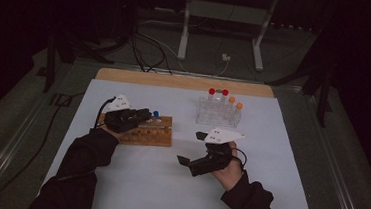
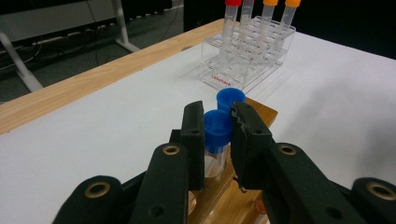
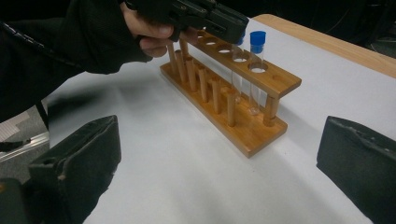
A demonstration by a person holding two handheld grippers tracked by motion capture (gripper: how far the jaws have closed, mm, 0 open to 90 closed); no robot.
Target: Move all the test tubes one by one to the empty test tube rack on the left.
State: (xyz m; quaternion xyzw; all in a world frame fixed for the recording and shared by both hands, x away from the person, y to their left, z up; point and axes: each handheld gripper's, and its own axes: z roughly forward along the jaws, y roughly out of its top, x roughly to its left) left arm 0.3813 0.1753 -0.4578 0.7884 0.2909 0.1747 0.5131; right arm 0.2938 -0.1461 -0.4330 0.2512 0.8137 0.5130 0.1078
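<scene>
A wooden tube rack (image 1: pixel 147 131) (image 3: pixel 243 100) stands on the white mat left of centre. My left gripper (image 1: pixel 142 115) (image 2: pixel 217 135) is shut on a blue-capped tube (image 2: pixel 217 128), whose glass body reaches down into a hole of the rack. A second blue-capped tube (image 2: pixel 230 98) (image 3: pixel 256 56) stands in the rack's end hole just beyond. My right gripper (image 1: pixel 190 150) (image 3: pixel 219 168) hovers open over the mat to the right of the rack, with nothing between its jaws. A clear plastic rack (image 1: pixel 218 112) (image 2: pixel 247 60) farther back holds red-capped and orange-capped tubes.
The white mat (image 1: pixel 167 183) lies on a wooden table whose far edge (image 1: pixel 185 82) shows beyond it. Cables (image 1: pixel 147 51) and a white stand's feet (image 1: pixel 257 55) lie on the floor behind the table.
</scene>
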